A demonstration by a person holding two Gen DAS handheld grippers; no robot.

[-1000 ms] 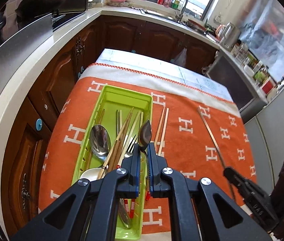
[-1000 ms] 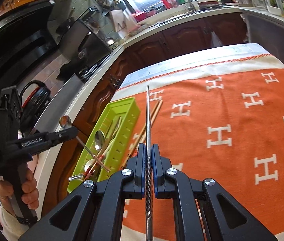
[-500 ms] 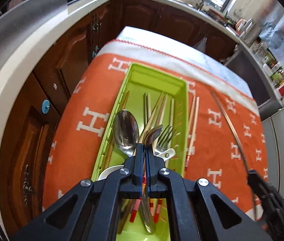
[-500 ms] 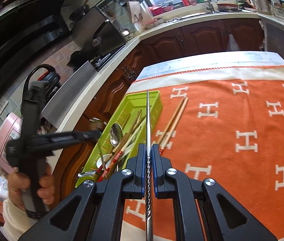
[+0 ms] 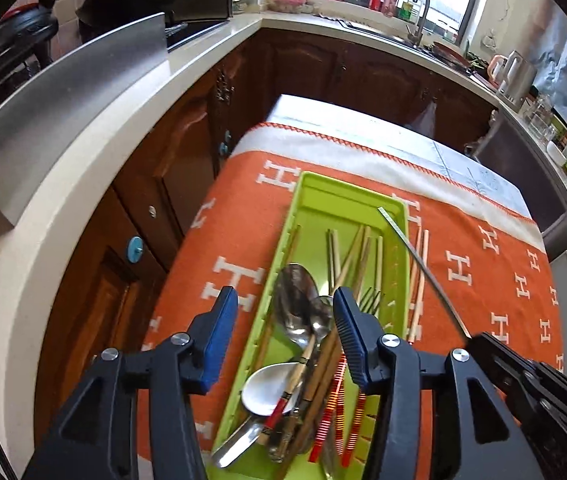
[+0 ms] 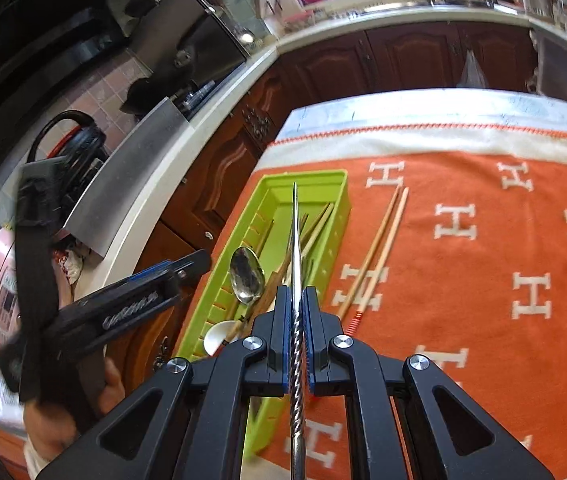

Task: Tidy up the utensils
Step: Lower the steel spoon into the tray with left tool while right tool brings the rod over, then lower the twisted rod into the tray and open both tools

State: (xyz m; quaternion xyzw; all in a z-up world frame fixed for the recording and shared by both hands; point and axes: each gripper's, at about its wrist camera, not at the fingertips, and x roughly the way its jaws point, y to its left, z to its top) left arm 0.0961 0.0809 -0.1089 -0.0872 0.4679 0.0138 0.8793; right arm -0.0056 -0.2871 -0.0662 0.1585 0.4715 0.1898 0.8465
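A lime green utensil tray (image 5: 311, 190) (image 6: 267, 196) lies on the orange cloth and holds spoons (image 5: 297, 300), a fork, chopsticks and red-striped handles. My left gripper (image 5: 285, 312) is open and empty just above the tray's near half. My right gripper (image 6: 295, 300) is shut on a thin metal chopstick (image 6: 295, 232) with a twisted handle; its tip reaches over the tray. That chopstick also shows in the left wrist view (image 5: 419, 260). A pair of wooden chopsticks (image 6: 379, 252) lies on the cloth right of the tray.
The orange cloth (image 6: 483, 248) with white H marks covers the table. Dark wood cabinets (image 5: 187, 168) and a white counter (image 5: 83, 168) run along the left and far sides. The table's left edge is close to the tray.
My left gripper has opened and let go of the small spoon, which now lies in the tray. My right gripper has carried the metal chopstick left, over the tray.
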